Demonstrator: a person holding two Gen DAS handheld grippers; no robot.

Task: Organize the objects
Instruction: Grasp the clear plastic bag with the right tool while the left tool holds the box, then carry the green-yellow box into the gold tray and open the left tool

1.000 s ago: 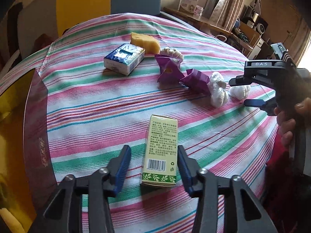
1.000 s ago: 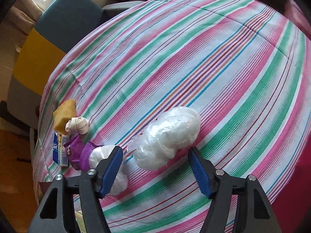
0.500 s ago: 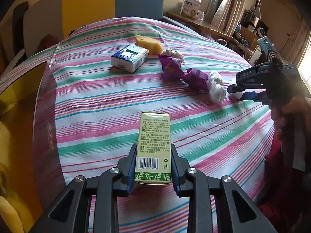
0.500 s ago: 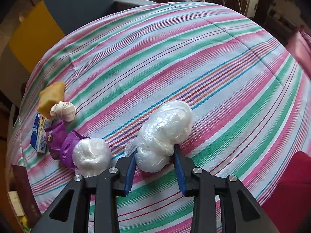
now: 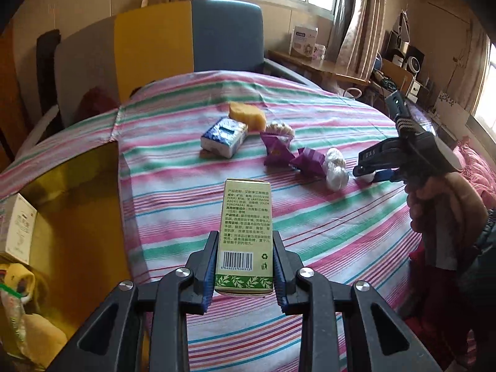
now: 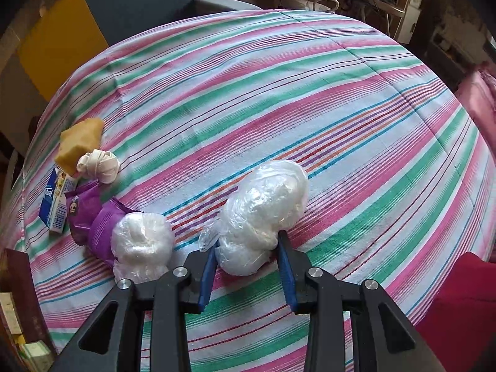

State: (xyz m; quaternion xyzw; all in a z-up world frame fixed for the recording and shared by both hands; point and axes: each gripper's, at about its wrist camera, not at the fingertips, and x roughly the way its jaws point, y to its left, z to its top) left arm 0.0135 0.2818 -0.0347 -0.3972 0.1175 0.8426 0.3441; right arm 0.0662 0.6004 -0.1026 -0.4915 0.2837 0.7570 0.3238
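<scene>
My left gripper is shut on a green carton with a barcode, held above the striped table. My right gripper is shut on a white plastic-wrapped bundle near the table's front; it also shows in the left wrist view. A second white bundle lies just left of it, touching two purple packets. Farther left are a tissue pack, a rolled white band and a yellow sponge.
A gold open box with several items inside stands at the table's left edge. A blue, yellow and grey chair stands behind the table. A shelf with boxes is at the back right. Red cloth lies at the right.
Both grippers closed from open, the left on the green carton and the right on the white bundle. The left gripper then lifted and tilted the carton upward.
</scene>
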